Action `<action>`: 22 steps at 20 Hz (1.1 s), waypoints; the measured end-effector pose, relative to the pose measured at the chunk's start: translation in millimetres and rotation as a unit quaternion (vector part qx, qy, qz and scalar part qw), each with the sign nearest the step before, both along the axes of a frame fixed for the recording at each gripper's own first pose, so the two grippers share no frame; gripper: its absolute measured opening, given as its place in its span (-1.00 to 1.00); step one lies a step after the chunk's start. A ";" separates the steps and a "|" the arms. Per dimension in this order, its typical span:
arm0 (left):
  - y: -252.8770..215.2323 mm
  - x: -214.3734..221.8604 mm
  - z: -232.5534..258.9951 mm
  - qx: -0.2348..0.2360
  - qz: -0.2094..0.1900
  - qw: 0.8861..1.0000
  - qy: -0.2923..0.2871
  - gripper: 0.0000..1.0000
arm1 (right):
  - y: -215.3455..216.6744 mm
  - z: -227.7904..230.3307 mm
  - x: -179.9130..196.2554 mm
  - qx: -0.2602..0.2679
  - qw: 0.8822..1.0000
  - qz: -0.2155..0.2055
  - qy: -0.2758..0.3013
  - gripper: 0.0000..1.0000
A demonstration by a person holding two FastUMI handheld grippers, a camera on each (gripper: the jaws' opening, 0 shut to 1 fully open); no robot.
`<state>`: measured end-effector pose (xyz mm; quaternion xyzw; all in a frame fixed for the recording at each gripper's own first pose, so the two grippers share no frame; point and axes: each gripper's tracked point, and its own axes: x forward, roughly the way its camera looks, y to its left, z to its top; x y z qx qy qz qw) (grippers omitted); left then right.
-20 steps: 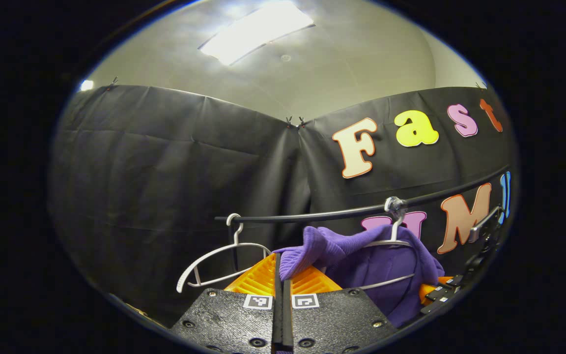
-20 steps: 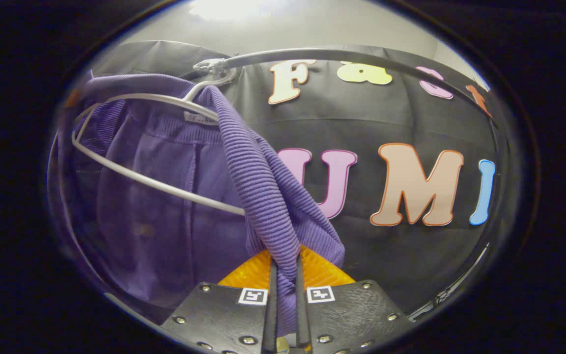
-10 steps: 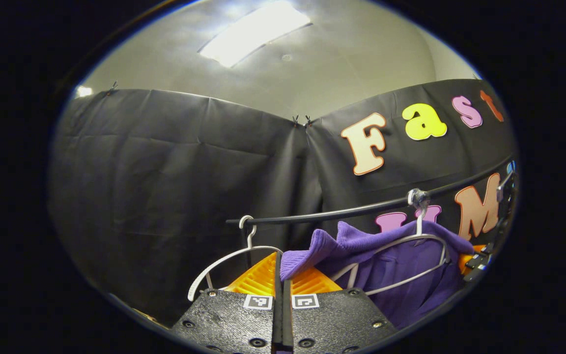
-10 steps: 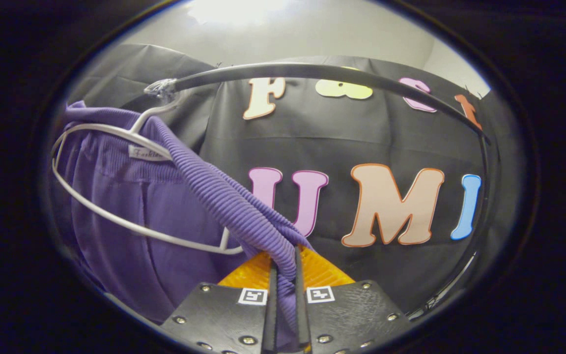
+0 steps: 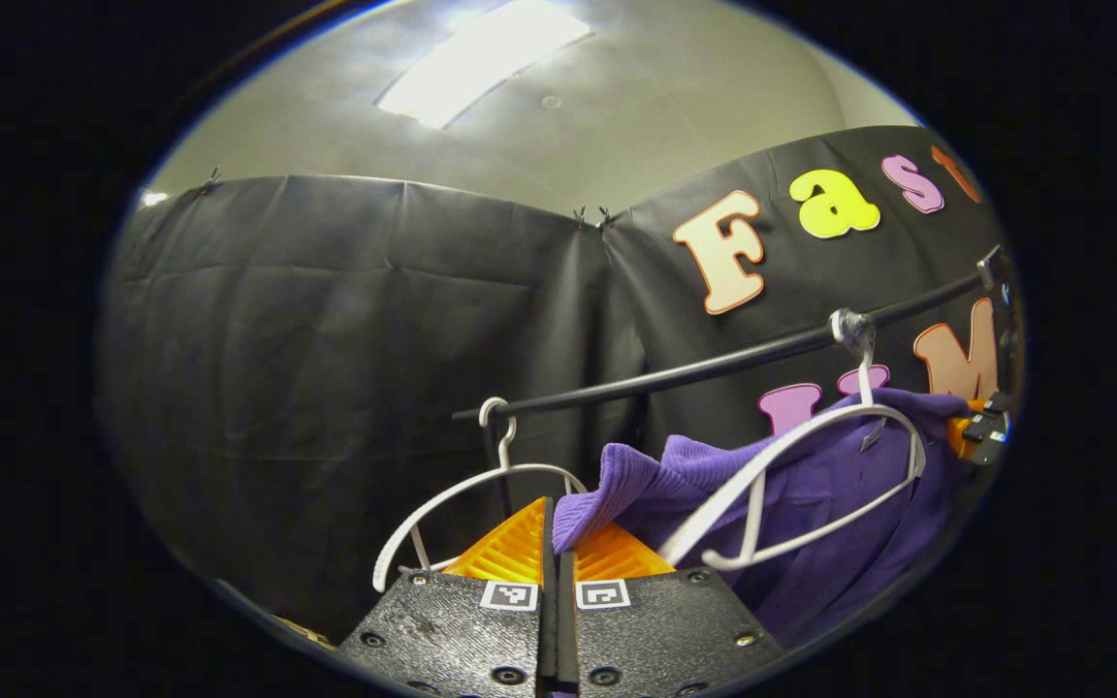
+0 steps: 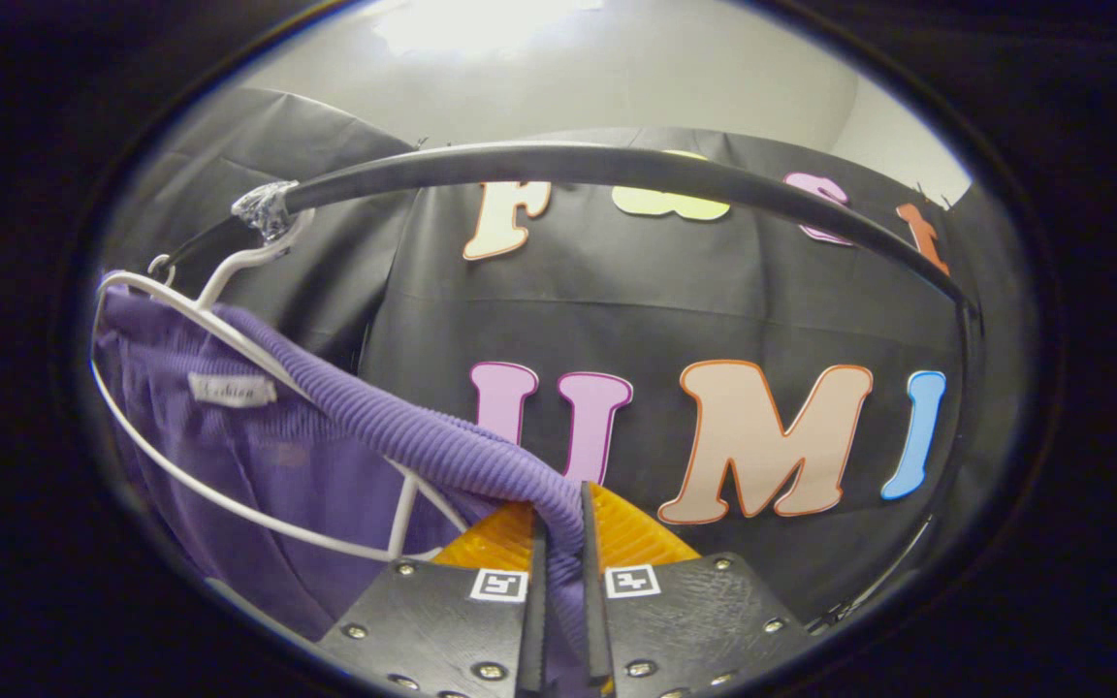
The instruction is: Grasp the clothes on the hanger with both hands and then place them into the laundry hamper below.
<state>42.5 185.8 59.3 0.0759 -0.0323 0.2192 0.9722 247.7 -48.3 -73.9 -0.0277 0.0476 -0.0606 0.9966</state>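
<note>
I count two white hangers on one black rail (image 5: 714, 364): an empty hanger (image 5: 462, 490) just ahead of my left claw, and a second hanger (image 5: 811, 456) off to that claw's right, carrying cloth. There is one purple garment (image 5: 811, 504), a single piece draped from that second hanger. Two grippers in all: my left gripper (image 5: 556, 557) and my right gripper (image 6: 558, 553). Overhead, I count one long ceiling light (image 5: 481, 63).

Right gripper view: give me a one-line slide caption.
Right gripper shut on a ribbed purple knit garment, draped over a white wire hanger hooked on a black rail.
</note>
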 end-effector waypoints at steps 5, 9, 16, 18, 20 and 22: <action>-1.1 -6.8 -28.6 0.001 -0.001 1.000 0.021 -0.99 | 9.8 -13.9 10.4 0.006 1.000 0.011 0.014 -0.70; -6.9 -9.3 -41.9 0.019 -0.004 0.999 0.039 -1.00 | 9.8 -26.3 16.3 0.016 1.000 0.011 0.025 -0.71; -22.9 -5.3 -66.4 0.010 -0.022 0.998 0.065 -1.00 | 0.9 -54.9 22.4 0.030 0.998 0.002 0.053 -0.80; -27.0 -4.7 -71.7 0.007 -0.027 0.997 0.070 -1.00 | -4.3 -63.3 21.9 0.038 0.997 -0.005 0.060 -0.70; -31.9 -2.1 -76.0 0.006 -0.032 0.997 0.075 -1.00 | -8.1 -71.1 20.1 0.033 0.997 -0.010 0.070 -0.70; -35.5 -0.5 -81.0 0.005 -0.036 0.996 0.079 -1.00 | -9.9 -79.9 17.4 0.031 0.996 -0.012 0.078 -0.70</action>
